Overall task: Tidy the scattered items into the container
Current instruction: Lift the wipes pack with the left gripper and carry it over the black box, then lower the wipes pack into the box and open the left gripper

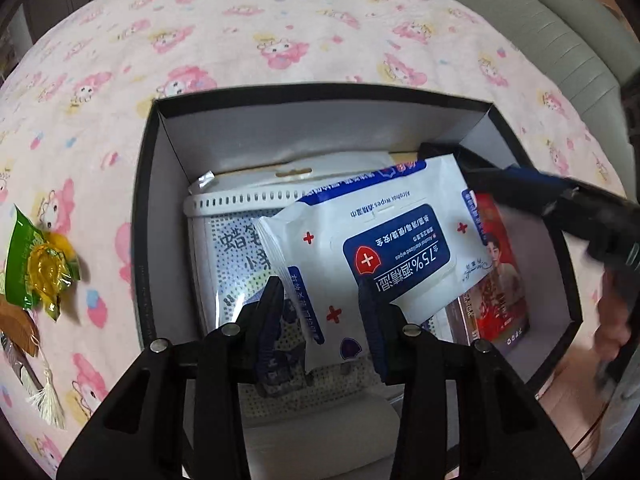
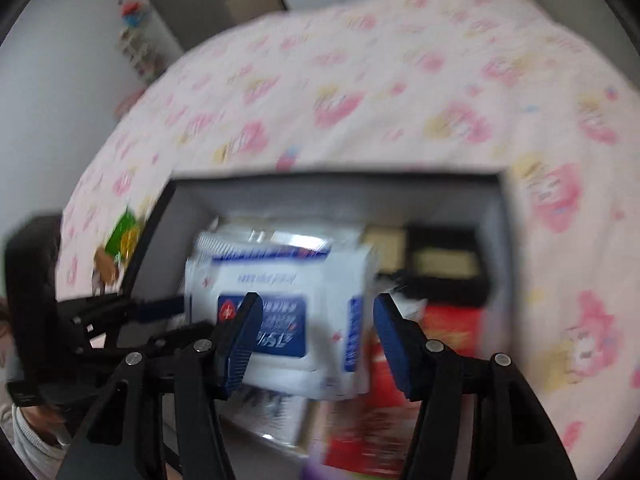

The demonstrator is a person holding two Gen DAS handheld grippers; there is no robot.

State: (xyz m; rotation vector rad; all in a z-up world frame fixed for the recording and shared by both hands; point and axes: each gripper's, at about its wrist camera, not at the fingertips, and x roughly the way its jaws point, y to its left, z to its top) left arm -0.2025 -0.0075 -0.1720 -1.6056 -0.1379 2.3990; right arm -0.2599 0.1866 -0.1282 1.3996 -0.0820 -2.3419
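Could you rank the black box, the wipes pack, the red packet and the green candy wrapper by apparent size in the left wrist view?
1. black box
2. wipes pack
3. red packet and green candy wrapper: unsure, since the wipes pack partly covers the packet and fisheye distortion skews the wrapper.

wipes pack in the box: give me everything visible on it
The wipes pack is a soft white plastic pouch with a dark blue label, red crosses and a resealable flap. It lies tilted on top of other packaged items inside the black box, print upside down to the left wrist camera. The left gripper straddles its near corner; whether the pads press is unclear. The right gripper hangs over it, jaws apart.
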